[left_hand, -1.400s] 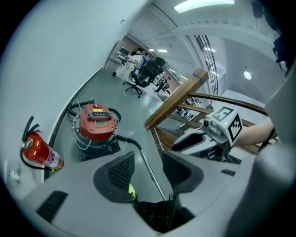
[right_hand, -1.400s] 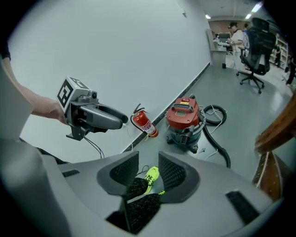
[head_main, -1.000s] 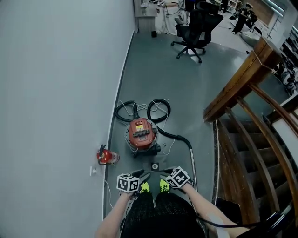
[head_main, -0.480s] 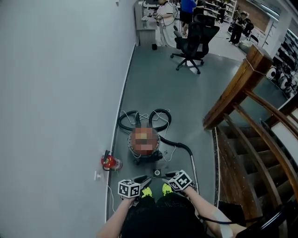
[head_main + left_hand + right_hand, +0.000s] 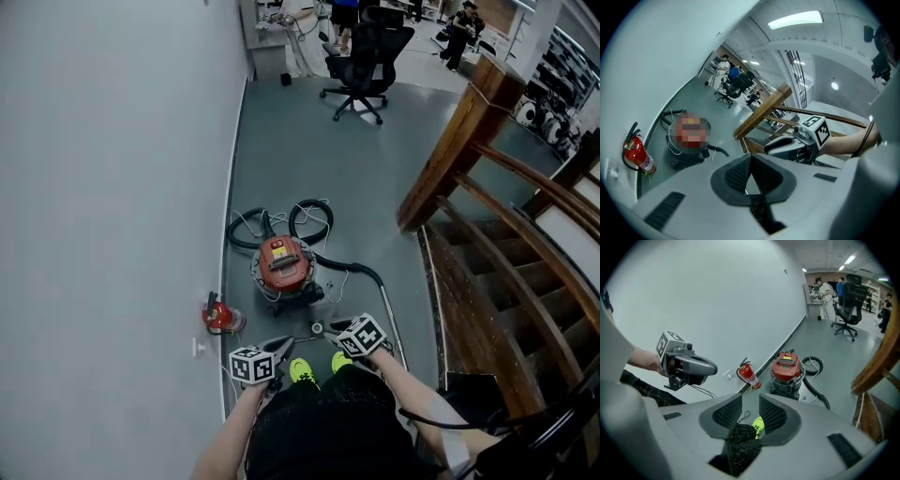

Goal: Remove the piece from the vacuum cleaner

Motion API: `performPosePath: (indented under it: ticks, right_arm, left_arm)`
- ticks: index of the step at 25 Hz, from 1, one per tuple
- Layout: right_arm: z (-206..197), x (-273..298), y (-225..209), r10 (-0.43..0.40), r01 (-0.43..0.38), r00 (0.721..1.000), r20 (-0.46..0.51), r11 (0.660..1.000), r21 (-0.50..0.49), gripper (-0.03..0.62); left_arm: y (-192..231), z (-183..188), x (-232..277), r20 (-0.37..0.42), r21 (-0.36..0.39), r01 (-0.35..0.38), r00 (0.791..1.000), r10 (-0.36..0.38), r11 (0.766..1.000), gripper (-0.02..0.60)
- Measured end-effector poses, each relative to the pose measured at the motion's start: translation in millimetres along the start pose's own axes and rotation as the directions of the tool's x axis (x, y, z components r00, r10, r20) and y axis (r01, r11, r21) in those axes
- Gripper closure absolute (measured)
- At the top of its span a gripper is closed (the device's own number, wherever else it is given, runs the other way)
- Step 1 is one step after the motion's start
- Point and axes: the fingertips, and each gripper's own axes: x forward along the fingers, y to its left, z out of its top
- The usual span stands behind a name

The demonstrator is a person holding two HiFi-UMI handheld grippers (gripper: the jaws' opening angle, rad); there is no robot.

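The red canister vacuum cleaner [image 5: 283,265] stands on the grey floor by the wall, its black hose [image 5: 309,220] coiled behind it and running to a metal tube [image 5: 392,323] at the right. It also shows in the right gripper view, vacuum cleaner [image 5: 786,367]. Both grippers hover short of it, above the person's knees. My left gripper [image 5: 284,346] [image 5: 749,157] is shut with nothing between its jaws. My right gripper [image 5: 330,326] [image 5: 750,401] is open; its jaws have just been closing, with nothing between them. A small round part [image 5: 319,330] lies on the floor by its tips.
A red fire extinguisher [image 5: 217,316] sits against the white wall [image 5: 112,187] left of the vacuum. A wooden stair railing [image 5: 469,122] and steps drop away at the right. A black office chair [image 5: 361,56] and people stand far back. Yellow-green shoes [image 5: 302,371] show below the grippers.
Both grippers have risen a little and drawn apart, the left one going left. The left jaws have closed. The head view has swung slightly, so the vacuum sits higher and more to the left.
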Motion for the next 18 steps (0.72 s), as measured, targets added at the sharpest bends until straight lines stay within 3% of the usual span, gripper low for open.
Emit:
performPosePath:
  ticks: [5, 10, 18]
  right_arm:
    - [-11.3, -1.7, 1.9, -0.005, 0.005, 1.0, 0.001, 1.0, -0.001, 0.468]
    - [-22.8, -12.3, 5.5, 0.011, -0.011, 1.0, 0.025, 1.0, 0.011, 0.468]
    - [-68.2, -37.1, 17.2, 0.043, -0.045, 0.998, 0.056, 0.998, 0.033, 0.468]
  left_arm:
    - [8.8, -2.3, -9.6, 0.045, -0.004, -0.04, 0.998, 0.04, 0.999, 0.571]
    - [4.4, -16.9, -16.3, 0.067, -0.054, -0.068, 0.995, 0.071, 0.996, 0.571]
    - [-39.7, -61.8, -8.8, 0.075, -0.1, -0.067, 0.994, 0.075, 0.993, 0.572]
